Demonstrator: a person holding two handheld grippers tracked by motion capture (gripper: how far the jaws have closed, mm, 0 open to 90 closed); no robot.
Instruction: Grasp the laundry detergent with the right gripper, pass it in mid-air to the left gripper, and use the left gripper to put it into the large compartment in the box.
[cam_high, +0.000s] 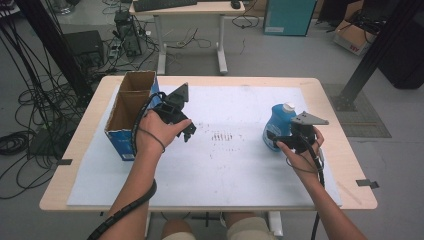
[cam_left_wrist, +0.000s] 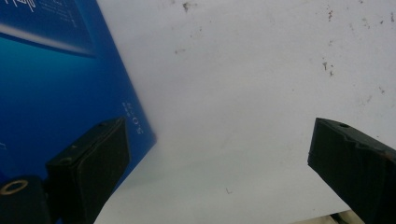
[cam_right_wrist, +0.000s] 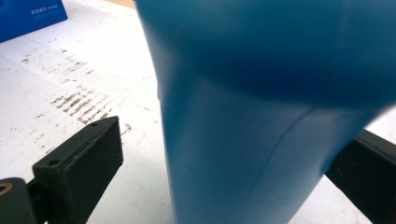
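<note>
A blue bottle (cam_high: 278, 125) with a white cap stands upright on the right side of the white mat (cam_high: 225, 170). My right gripper (cam_high: 281, 140) is open around its lower body; in the right gripper view the bottle (cam_right_wrist: 261, 121) stands between the jaws, with a gap at the left jaw and the right jaw partly hidden behind it. A blue cardboard box (cam_high: 127, 112), open at the top, stands at the mat's left edge. My left gripper (cam_high: 183, 125) hovers just right of it, open and holding nothing. In the left gripper view the box wall (cam_left_wrist: 56, 93) is beside the left jaw.
The mat covers most of a wooden table (cam_high: 330, 107). Dark scuff marks (cam_high: 222, 136) mark its middle. Beyond the table are a desk (cam_high: 190, 10), floor cables (cam_high: 30, 105), a teal box (cam_high: 289, 16) and a black frame post (cam_high: 372, 55).
</note>
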